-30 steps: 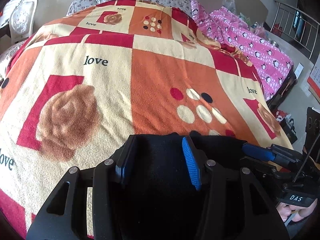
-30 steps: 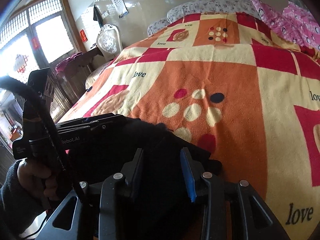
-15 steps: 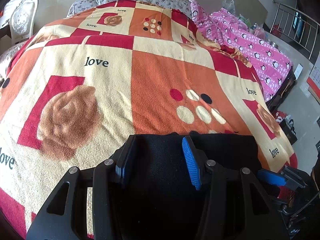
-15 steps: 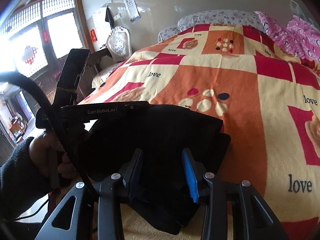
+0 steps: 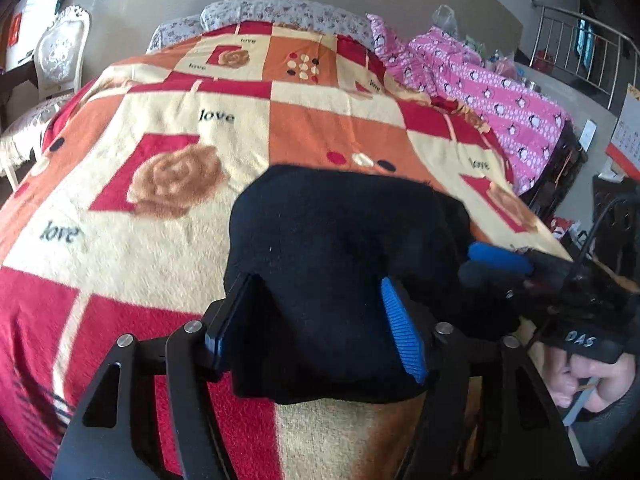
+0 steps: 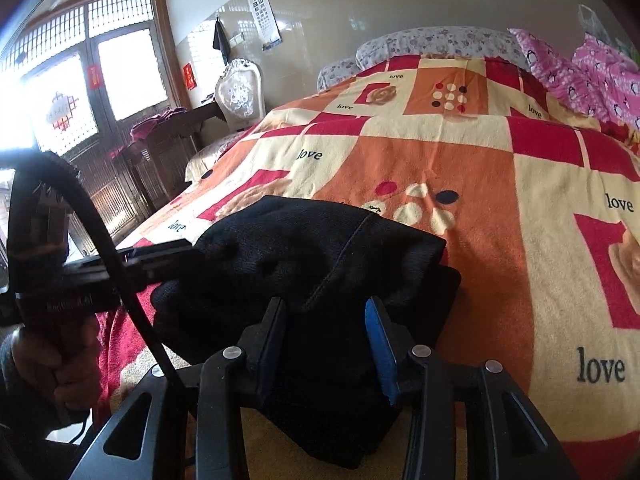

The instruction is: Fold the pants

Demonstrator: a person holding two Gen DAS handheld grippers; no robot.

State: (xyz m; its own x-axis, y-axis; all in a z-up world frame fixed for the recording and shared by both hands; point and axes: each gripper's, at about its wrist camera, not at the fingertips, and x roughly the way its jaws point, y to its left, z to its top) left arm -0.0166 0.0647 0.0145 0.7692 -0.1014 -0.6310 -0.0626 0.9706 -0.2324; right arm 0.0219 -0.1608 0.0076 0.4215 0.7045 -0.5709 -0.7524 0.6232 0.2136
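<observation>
Black pants (image 5: 336, 240) are bunched in a folded bundle at the near edge of the bed. My left gripper (image 5: 316, 316) is shut on the bundle's near left part, the cloth filling the gap between its blue pads. My right gripper (image 6: 326, 332) is shut on the pants (image 6: 320, 256) at their near right part. Each gripper shows in the other's view: the right gripper (image 5: 500, 258) at the bundle's right side, the left gripper (image 6: 160, 256) at its left side. The bundle bulges upward between them.
The bed carries an orange, red and cream patchwork blanket (image 5: 200, 152) with "love" print. A pink penguin quilt (image 5: 480, 92) lies along the right side. Pillows (image 5: 280, 16) sit at the head. A white chair (image 6: 240, 92) and dark wooden furniture (image 6: 160, 152) stand to the left.
Both grippers have lifted the near part of the pants and carried it forward over the bed, so the flat cloth is now a raised bundle. The right gripper has come back beside the left.
</observation>
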